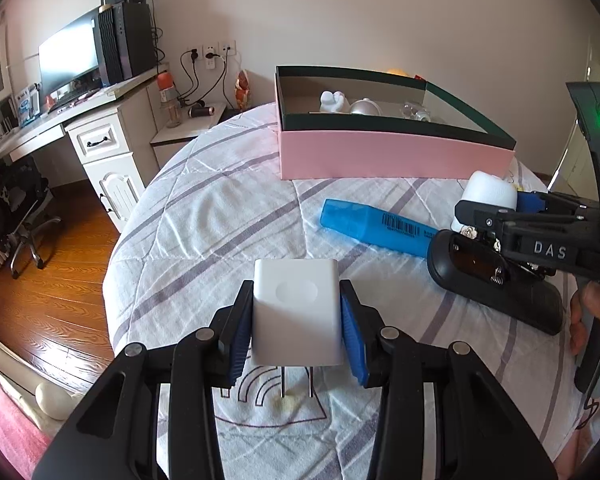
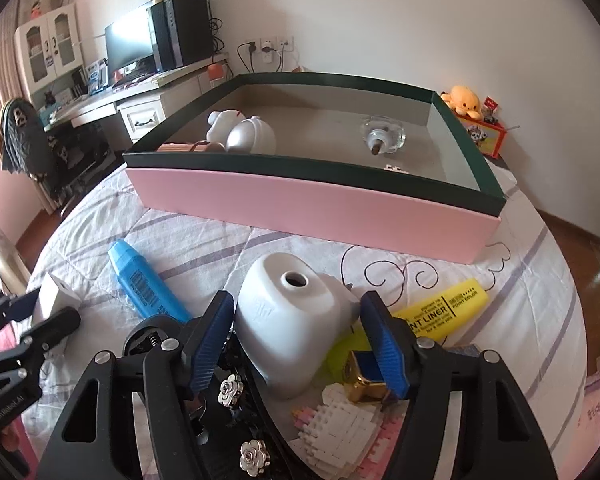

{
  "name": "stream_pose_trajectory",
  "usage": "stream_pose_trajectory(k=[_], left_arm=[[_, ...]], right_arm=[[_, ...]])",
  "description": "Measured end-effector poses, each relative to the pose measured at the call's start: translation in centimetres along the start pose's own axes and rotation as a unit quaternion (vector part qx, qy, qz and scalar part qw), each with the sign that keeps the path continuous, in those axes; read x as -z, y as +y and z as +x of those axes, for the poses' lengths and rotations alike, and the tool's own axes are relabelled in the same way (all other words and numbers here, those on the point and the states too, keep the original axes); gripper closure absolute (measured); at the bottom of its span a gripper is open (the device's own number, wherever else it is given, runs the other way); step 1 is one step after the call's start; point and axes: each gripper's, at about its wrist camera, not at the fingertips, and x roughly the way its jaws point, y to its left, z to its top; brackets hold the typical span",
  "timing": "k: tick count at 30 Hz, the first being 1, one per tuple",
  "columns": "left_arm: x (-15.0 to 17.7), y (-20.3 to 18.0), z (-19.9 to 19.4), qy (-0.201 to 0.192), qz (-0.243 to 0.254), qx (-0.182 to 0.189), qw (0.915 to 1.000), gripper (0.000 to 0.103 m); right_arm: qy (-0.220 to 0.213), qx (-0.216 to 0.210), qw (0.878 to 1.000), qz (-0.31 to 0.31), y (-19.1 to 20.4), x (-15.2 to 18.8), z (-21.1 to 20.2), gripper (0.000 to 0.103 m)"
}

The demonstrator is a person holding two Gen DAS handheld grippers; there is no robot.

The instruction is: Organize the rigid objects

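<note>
My left gripper (image 1: 296, 324) is shut on a white plug charger (image 1: 296, 312), its two prongs pointing down just above the quilt. My right gripper (image 2: 298, 340) is open around a white ceramic piece (image 2: 288, 324) with a round hole on top; its pads stand beside it without clearly touching. The pink box with a dark green rim (image 1: 380, 152), (image 2: 300, 204) holds a white figurine (image 2: 224, 122), a silver-white object (image 2: 252, 136) and a glass knob (image 2: 382, 138). A blue highlighter (image 1: 376, 228), (image 2: 144, 284) lies between the grippers.
A yellow highlighter (image 2: 440, 312), a gold clip (image 2: 362, 380), a white and pink block figure (image 2: 340, 428) and a black case with flower studs (image 2: 236, 420) lie under the right gripper. A desk with a monitor (image 1: 68, 56) stands left of the bed.
</note>
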Motion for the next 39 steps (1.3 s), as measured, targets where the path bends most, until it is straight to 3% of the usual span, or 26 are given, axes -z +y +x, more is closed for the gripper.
stream_pose_trajectory(k=[15,23,30,31,32,35,39], left_arm=[[-3.2,-1.4,-1.3,-0.025,0.015,0.029,0.9992,0.062],[-7.3,-3.6,-1.4,-0.047,0.049,0.047,0.9966,0.062],[-12.2,-4.9,0.1,-0.055,0.075,0.06,0.9939,0.062],[-13.0,-5.1,0.5,-0.053,0.077,0.064,0.9936,0.062],[-13.8,-5.3,1.0,-0.05,0.081,0.064,0.9933,0.062],[-15.6,-6.1,2.9,-0.037,0.097,0.062,0.9927,0.062],[-15.5,-7.0,3.7,-0.039,0.111,0.054,0.9916,0.062]], right_arm=[[-0.033,-0.016,0.999,-0.007,-0.8,-1.1,-3.2,0.037],[-0.059,-0.011,0.998,-0.022,-1.8,-3.6,-5.4,0.037],[-0.063,-0.014,0.997,-0.036,-3.1,-7.1,-4.9,0.037],[-0.063,-0.009,0.997,-0.04,-3.2,-7.8,-4.6,0.044],[-0.062,-0.009,0.997,-0.044,-3.4,-8.5,-4.3,0.057],[-0.037,-0.008,0.998,-0.058,-3.4,-9.7,-2.6,0.058],[-0.017,-0.036,0.998,-0.055,-3.8,-8.9,-0.9,0.058]])
